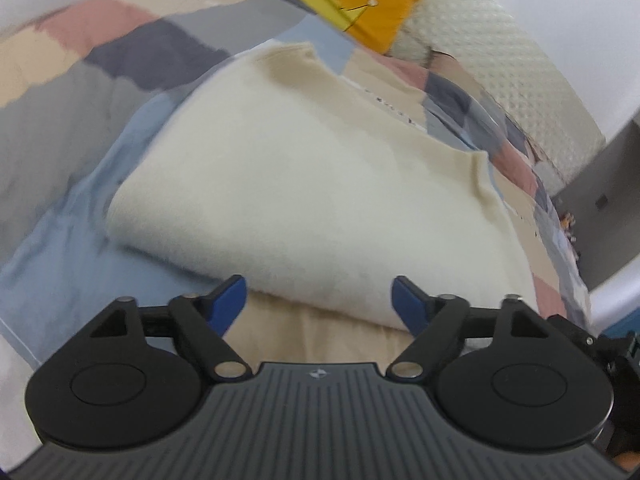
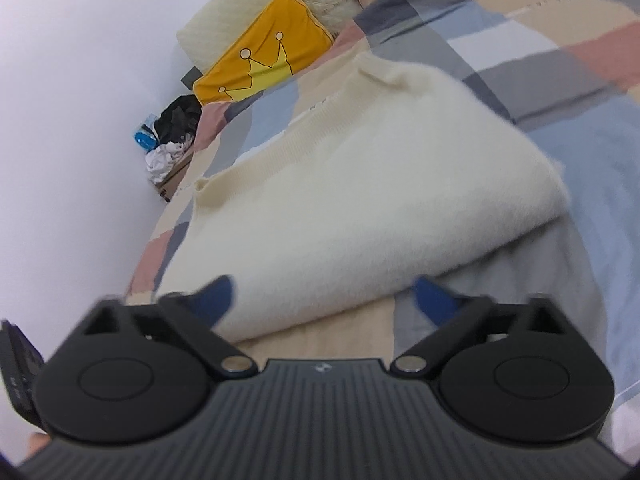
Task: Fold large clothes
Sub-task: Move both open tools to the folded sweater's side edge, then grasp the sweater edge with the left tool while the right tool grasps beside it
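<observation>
A cream knit sweater (image 1: 304, 184) lies folded on a patchwork bedspread (image 1: 132, 52). Its thick folded edge faces both cameras. My left gripper (image 1: 320, 300) is open with blue fingertips spread wide just in front of that folded edge, holding nothing. The sweater also shows in the right wrist view (image 2: 360, 192). My right gripper (image 2: 324, 300) is open, its blue fingertips spread at the near folded edge, empty. The left fingertip (image 2: 216, 296) overlaps the sweater's edge in view; contact cannot be told.
A yellow crown-print pillow (image 1: 360, 4) and a cream quilted pillow (image 1: 492, 60) lie at the head of the bed. The yellow pillow also shows in the right wrist view (image 2: 264, 48). A pile of small items (image 2: 172, 140) sits beside the bed by the white wall.
</observation>
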Available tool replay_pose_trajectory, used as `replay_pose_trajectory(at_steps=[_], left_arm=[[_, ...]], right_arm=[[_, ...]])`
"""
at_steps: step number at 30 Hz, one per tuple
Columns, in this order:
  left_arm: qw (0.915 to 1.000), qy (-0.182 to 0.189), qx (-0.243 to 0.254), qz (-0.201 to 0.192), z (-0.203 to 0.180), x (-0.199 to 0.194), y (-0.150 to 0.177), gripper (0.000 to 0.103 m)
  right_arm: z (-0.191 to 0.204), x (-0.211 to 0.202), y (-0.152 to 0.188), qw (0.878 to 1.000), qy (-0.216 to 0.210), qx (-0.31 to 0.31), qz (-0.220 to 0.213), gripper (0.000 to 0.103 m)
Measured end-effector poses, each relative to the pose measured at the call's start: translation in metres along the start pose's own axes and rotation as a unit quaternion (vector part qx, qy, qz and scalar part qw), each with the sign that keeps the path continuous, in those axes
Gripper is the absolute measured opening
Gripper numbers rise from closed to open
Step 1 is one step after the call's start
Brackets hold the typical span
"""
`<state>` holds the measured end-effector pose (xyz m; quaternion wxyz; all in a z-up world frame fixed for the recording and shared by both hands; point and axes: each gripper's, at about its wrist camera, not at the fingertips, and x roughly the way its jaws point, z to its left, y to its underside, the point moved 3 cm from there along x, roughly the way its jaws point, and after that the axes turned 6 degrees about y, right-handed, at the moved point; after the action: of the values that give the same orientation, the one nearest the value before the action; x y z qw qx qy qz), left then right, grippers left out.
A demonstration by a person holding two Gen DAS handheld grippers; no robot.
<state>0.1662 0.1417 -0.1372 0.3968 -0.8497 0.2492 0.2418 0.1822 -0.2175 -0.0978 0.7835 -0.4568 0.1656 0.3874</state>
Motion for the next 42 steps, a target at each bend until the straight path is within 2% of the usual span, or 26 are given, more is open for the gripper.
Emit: replay_pose_trajectory(at_steps=[8,11,13,18,22,24,26,28,30,32,37,40,42], left_arm=[[0.9951,0.034,-0.091,0.018,0.019,0.02,-0.009,0.091],[0.9843,0.07,-0.159,0.034,0.035,0.032,-0.01,0.092],[0.976,0.082,-0.199,0.035,0.045,0.038,-0.011,0.092],[0.9544,0.099,-0.281,0.023,0.069,0.052,-0.017,0.091],[0.9395,0.104,-0.327,-0.001,0.082,0.062,-0.023,0.09],[0.9392,0.101,-0.328,-0.004,0.083,0.07,-0.024,0.09],[0.9396,0.101,-0.327,-0.001,0.082,0.078,-0.027,0.089],[0.939,0.103,-0.328,0.007,0.082,0.084,-0.03,0.088],[0.9375,0.104,-0.332,0.008,0.084,0.088,-0.035,0.084],[0.9359,0.098,-0.338,0.007,0.088,0.088,-0.036,0.07],[0.9282,0.095,-0.36,0.0,0.096,0.083,-0.031,0.047],[0.9339,0.094,-0.345,-0.007,0.094,0.081,-0.034,0.04],[0.9421,0.089,-0.323,-0.008,0.092,0.079,-0.034,0.038]], right_arm=[[-0.02,0.02,-0.003,0.995,-0.027,0.093,0.029,0.103],[-0.031,0.03,-0.003,0.989,-0.039,0.141,0.035,0.103],[-0.038,0.037,-0.003,0.981,-0.058,0.182,0.038,0.103],[-0.058,0.056,0.003,0.957,-0.074,0.276,0.054,0.103],[-0.064,0.065,0.003,0.95,-0.068,0.3,0.049,0.103],[-0.067,0.07,0.001,0.947,-0.067,0.31,0.046,0.102],[-0.07,0.075,0.002,0.944,-0.066,0.321,0.045,0.089],[-0.072,0.079,0.004,0.945,-0.051,0.32,0.042,0.076],[-0.076,0.082,0.005,0.945,-0.045,0.322,0.039,0.074],[-0.078,0.08,0.006,0.941,-0.046,0.333,0.033,0.072],[-0.09,0.07,0.006,0.929,-0.038,0.368,0.003,0.069],[-0.1,0.06,0.005,0.921,-0.022,0.388,-0.027,0.069],[-0.107,0.055,0.004,0.915,-0.014,0.401,-0.043,0.066]])
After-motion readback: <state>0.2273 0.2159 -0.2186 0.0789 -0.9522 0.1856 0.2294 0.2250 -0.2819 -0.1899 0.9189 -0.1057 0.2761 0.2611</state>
